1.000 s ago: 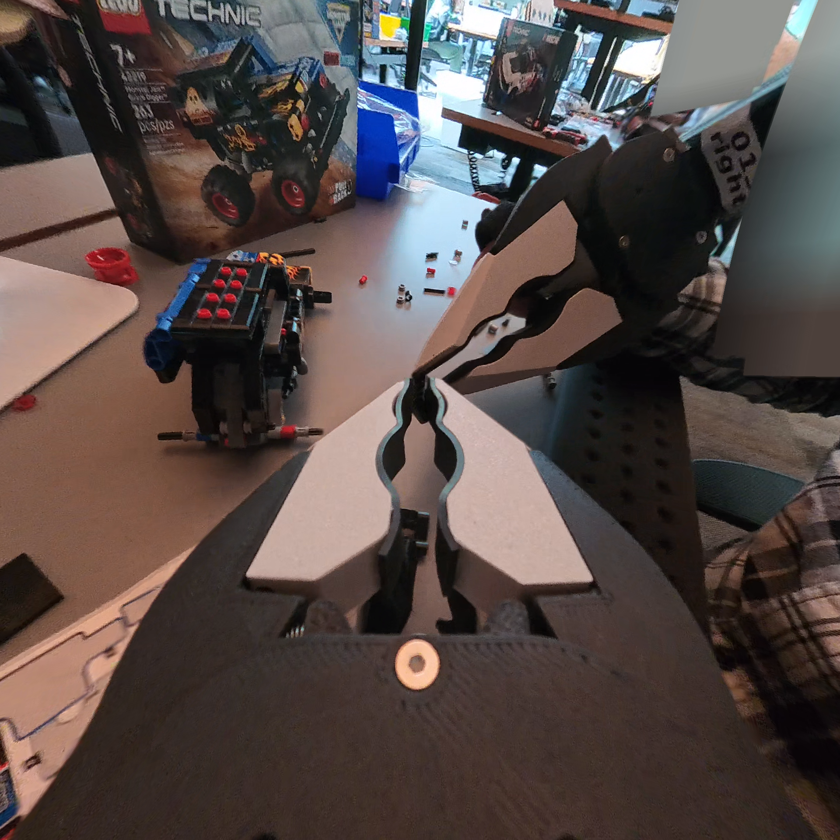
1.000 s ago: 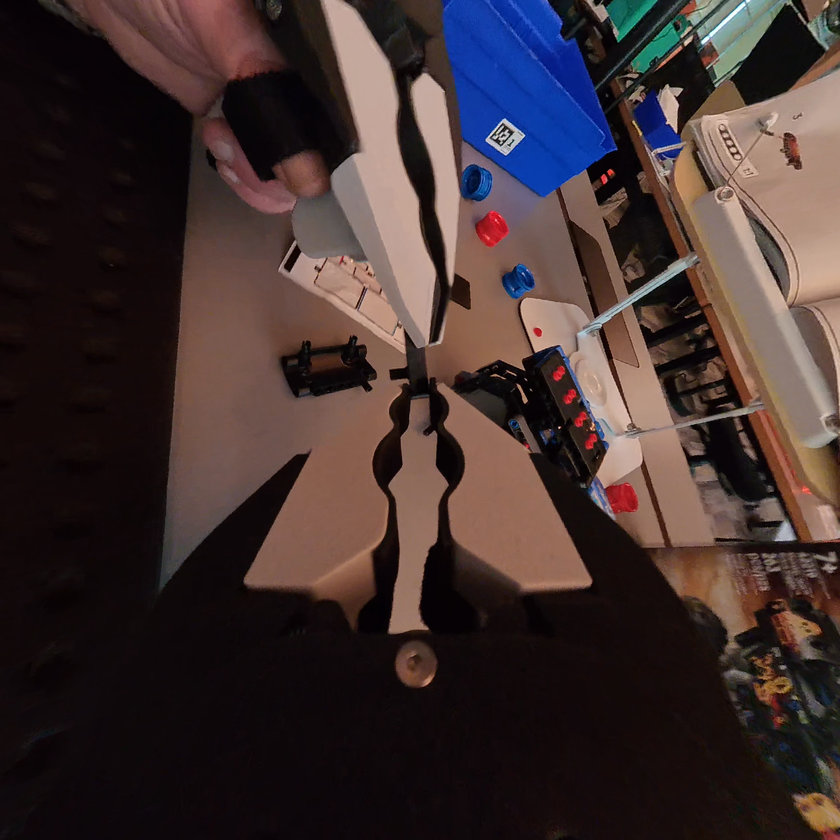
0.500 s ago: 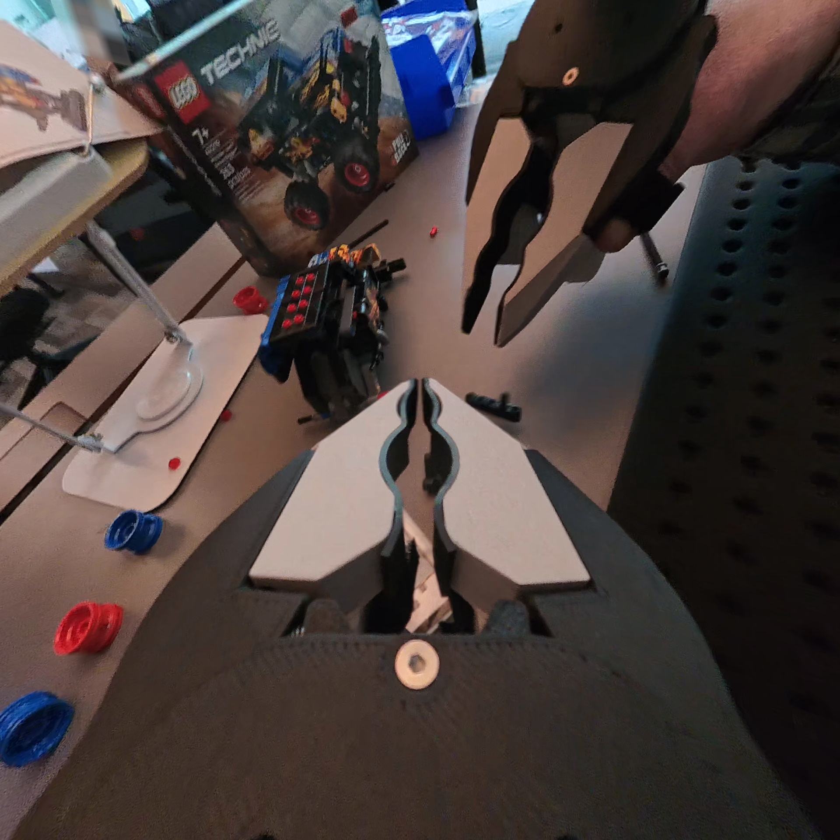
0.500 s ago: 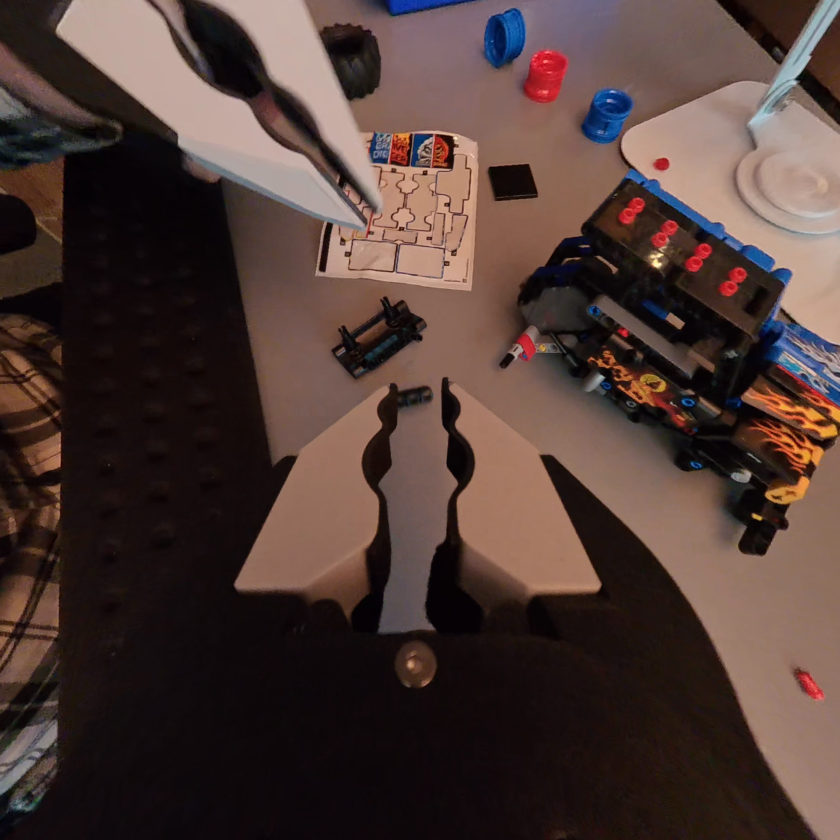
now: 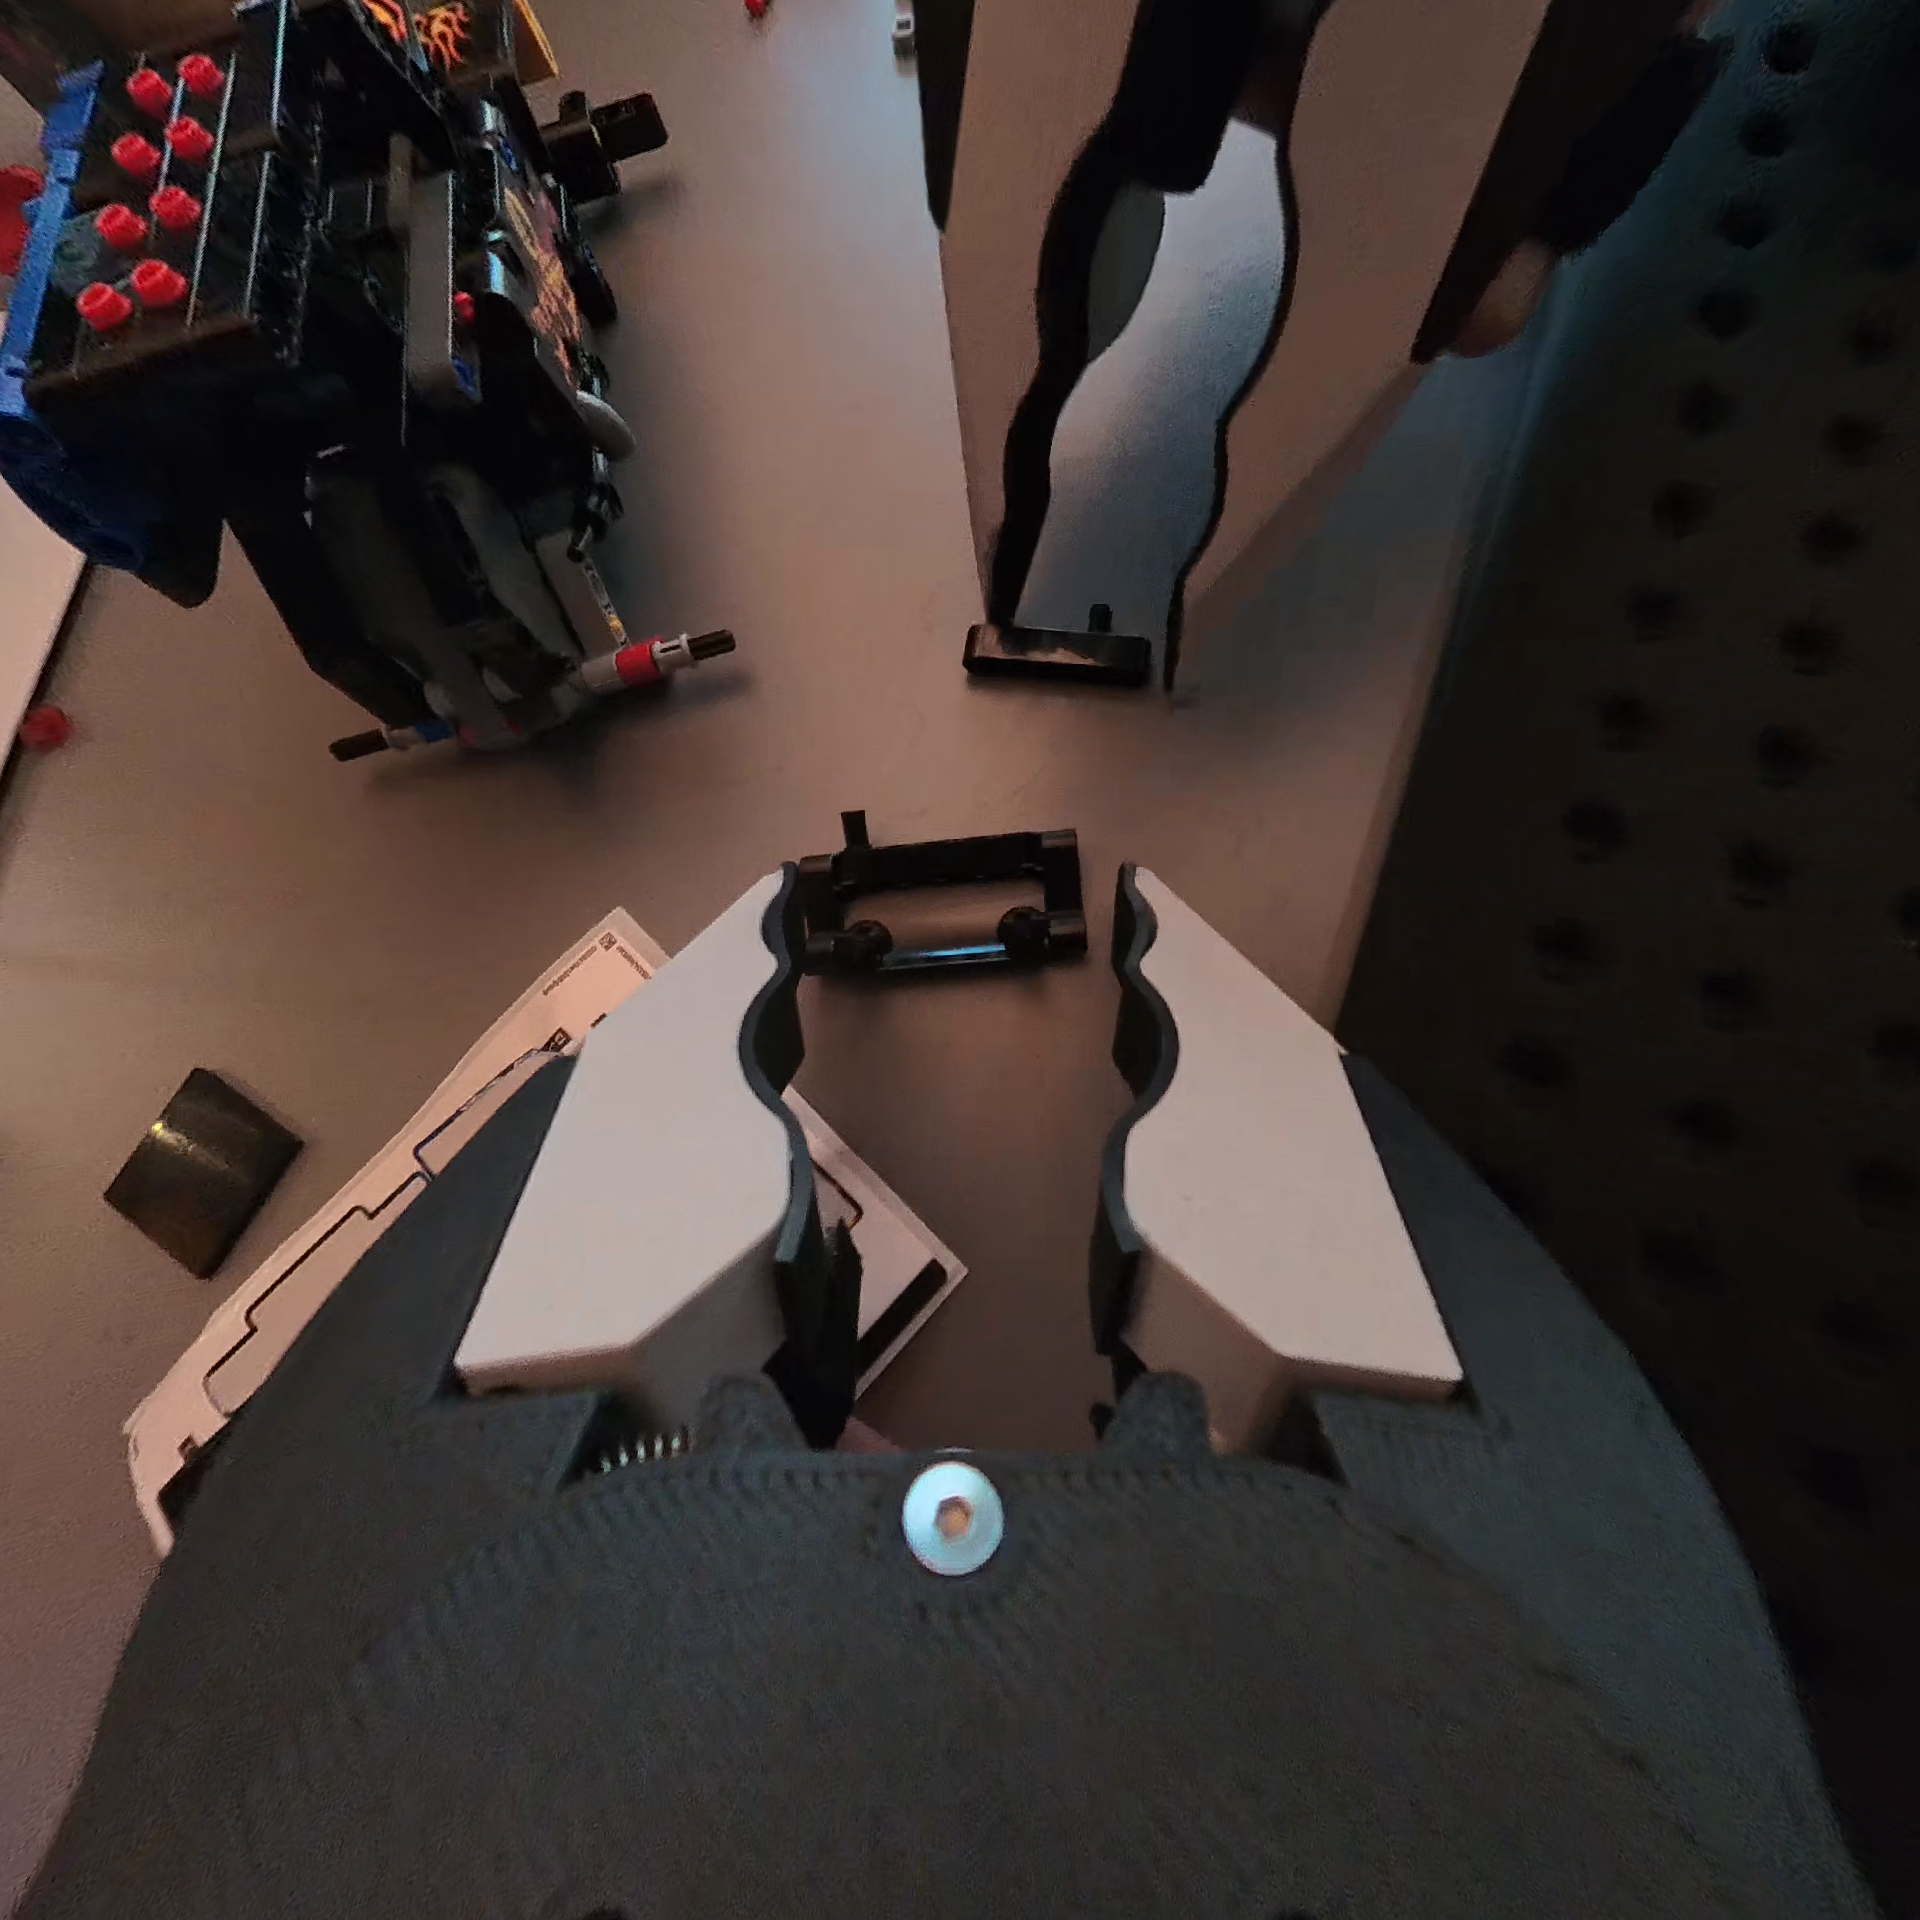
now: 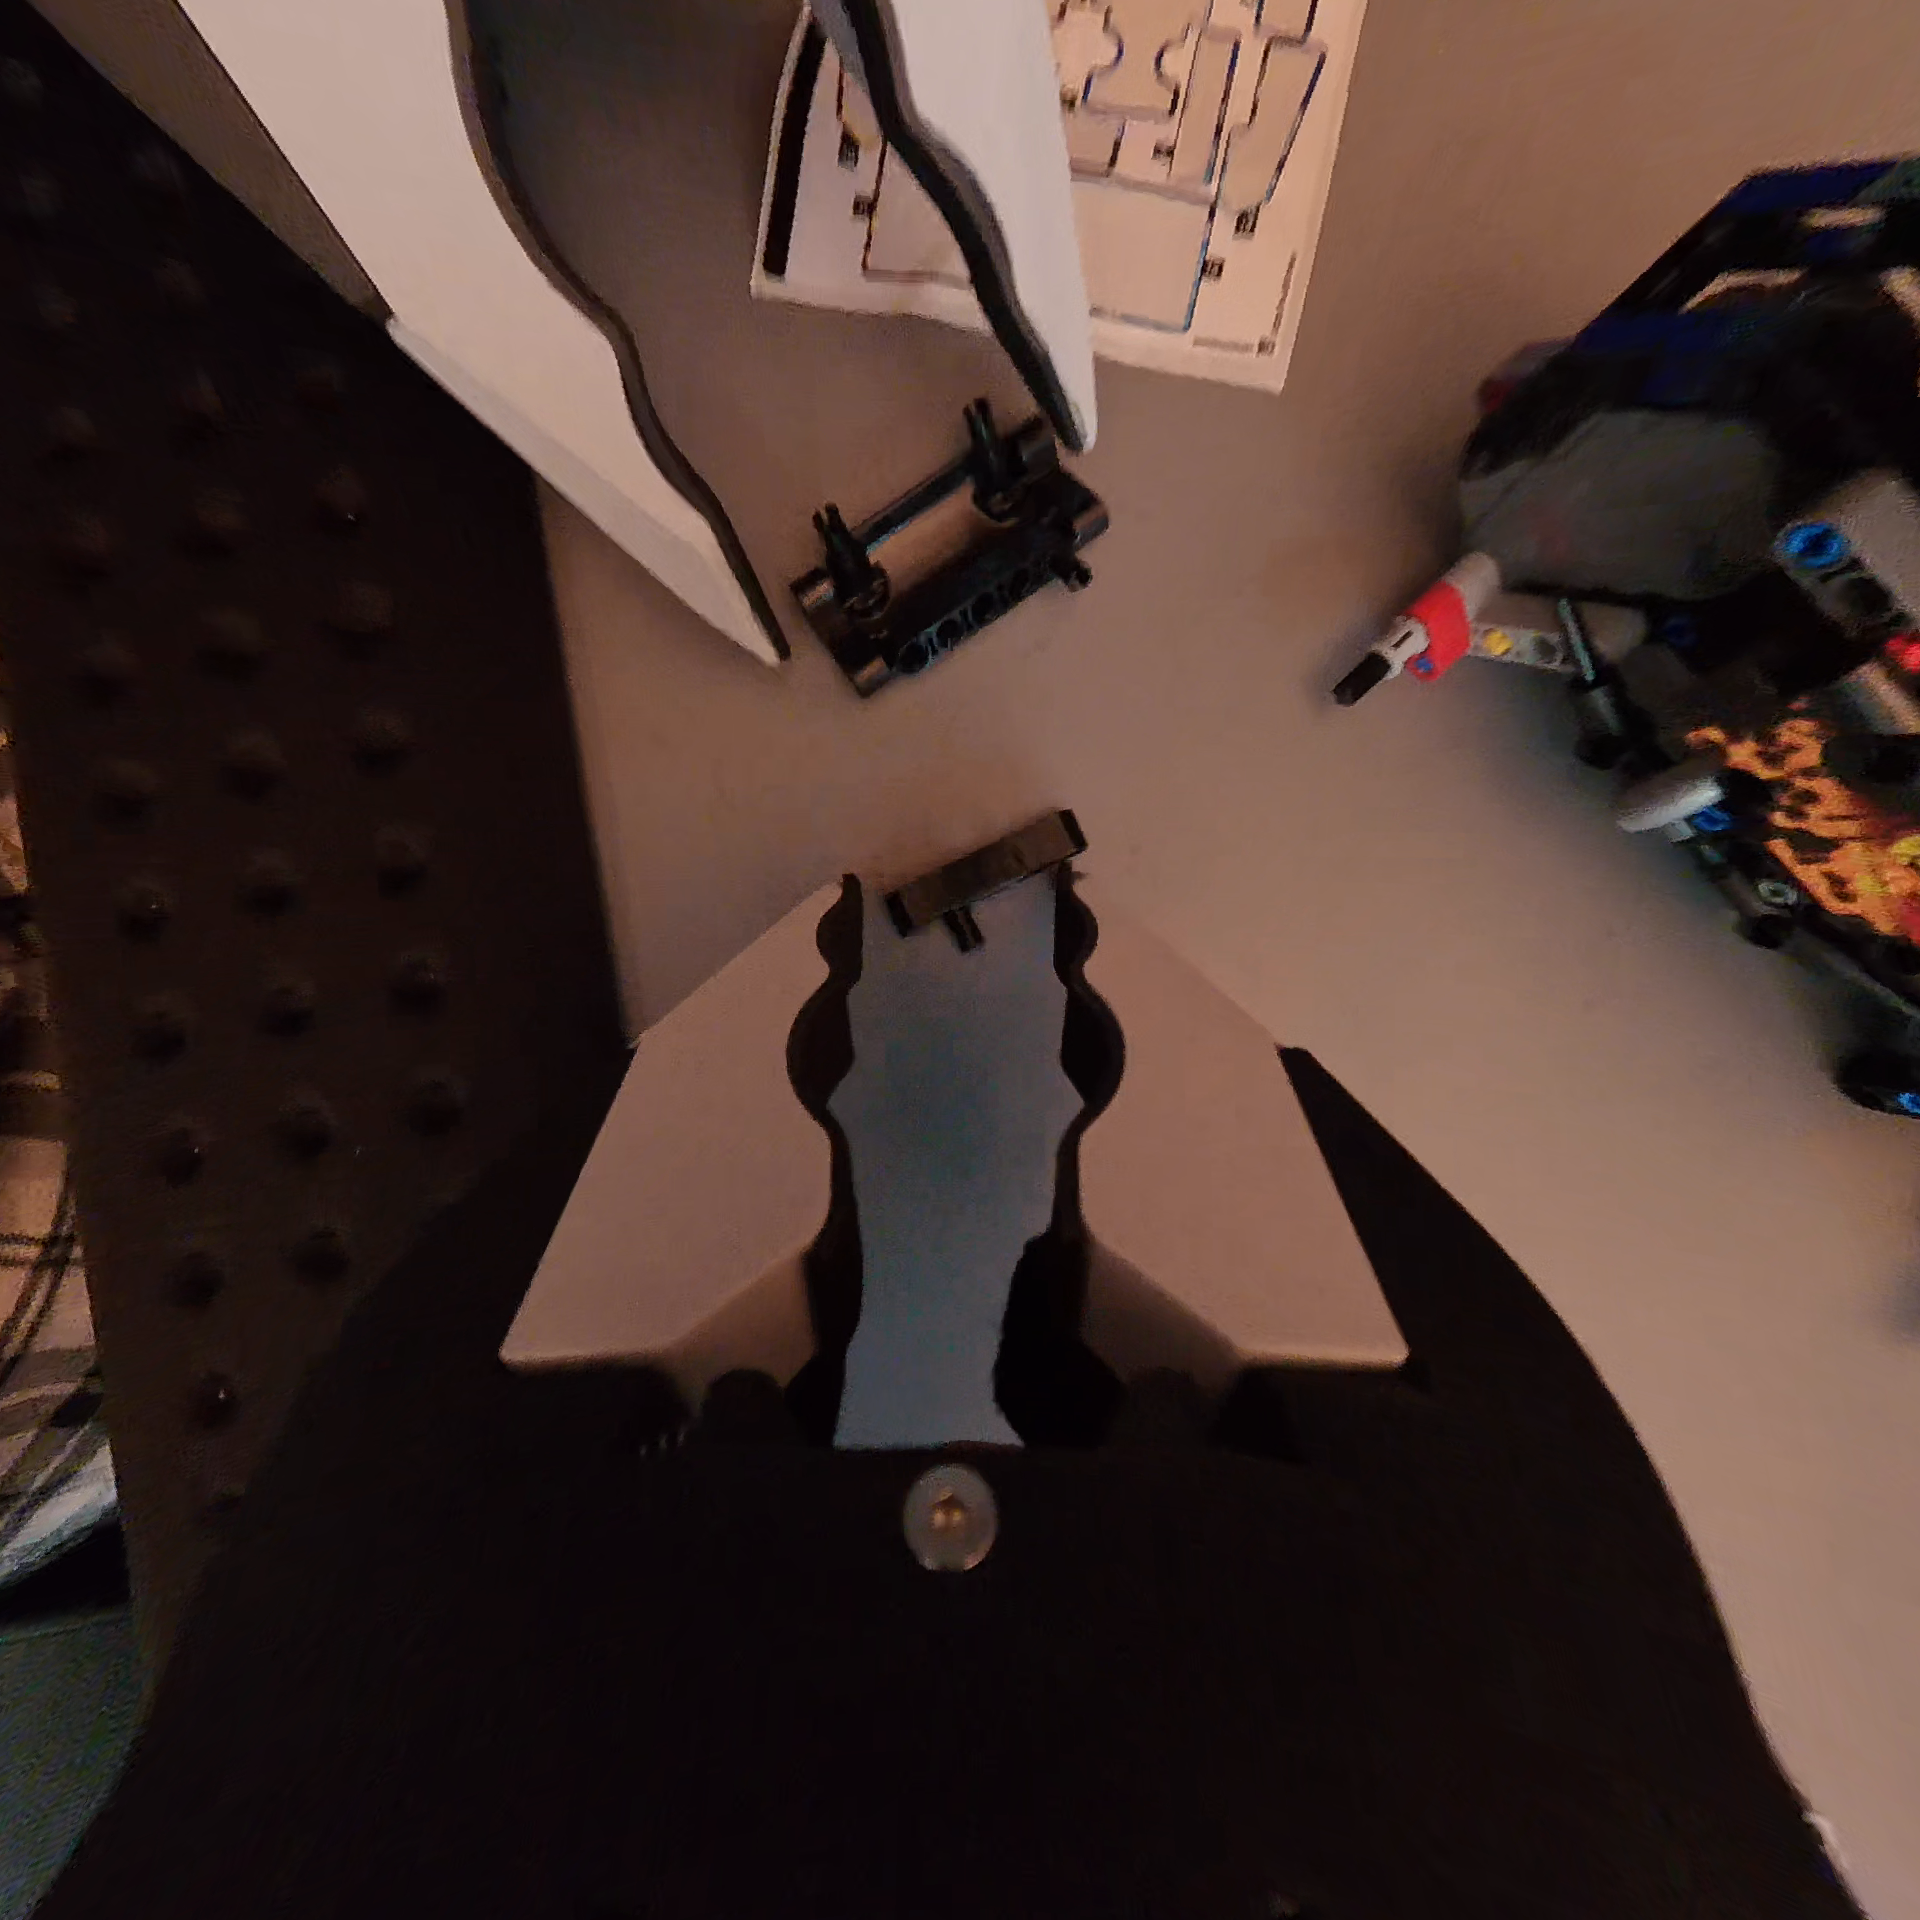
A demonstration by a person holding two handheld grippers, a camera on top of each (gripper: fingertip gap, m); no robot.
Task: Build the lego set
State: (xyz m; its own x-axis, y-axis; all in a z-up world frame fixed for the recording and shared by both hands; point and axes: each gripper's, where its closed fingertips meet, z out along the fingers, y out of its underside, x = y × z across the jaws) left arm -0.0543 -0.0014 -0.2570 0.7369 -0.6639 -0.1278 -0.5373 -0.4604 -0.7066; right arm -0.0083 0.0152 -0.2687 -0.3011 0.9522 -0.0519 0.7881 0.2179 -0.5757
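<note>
Black frame piece point(image 5: 940, 906) lies flat on the grey table point(image 5: 416, 883), right at the tips of the left gripper point(image 5: 948, 894). Left wrist view: fingers spread wide, empty, straddling the frame's two ends without yet touching it, as far as can be told. Half a second ago these fingers were nearly closed and higher above the table; now they have opened and dropped to the frame. Beyond, the right gripper point(image 5: 1081, 623) points down at a short black beam point(image 5: 1058, 652) lying on the table. Half-built truck point(image 5: 312, 364) stands to the left, well apart; sticker sheet point(image 5: 395, 1195) partly under the left gripper; a black tile point(image 5: 203, 1169) beside it.

Right wrist view: right gripper point(image 6: 956, 899) moderately open, the short black beam point(image 6: 987, 868) lying between its tips, loose, not clamped. Earlier it hovered well clear of the parts; it has since descended onto this beam. Left gripper point(image 6: 925, 551) shows opposite, wide around the frame piece point(image 6: 951, 566). Truck point(image 6: 1714, 623) at right edge, blurred.

Judgement: both tools have shifted from joint handling in the air to separate pickups. Likely next: each closes on its part, then the beam is mated to the frame.
</note>
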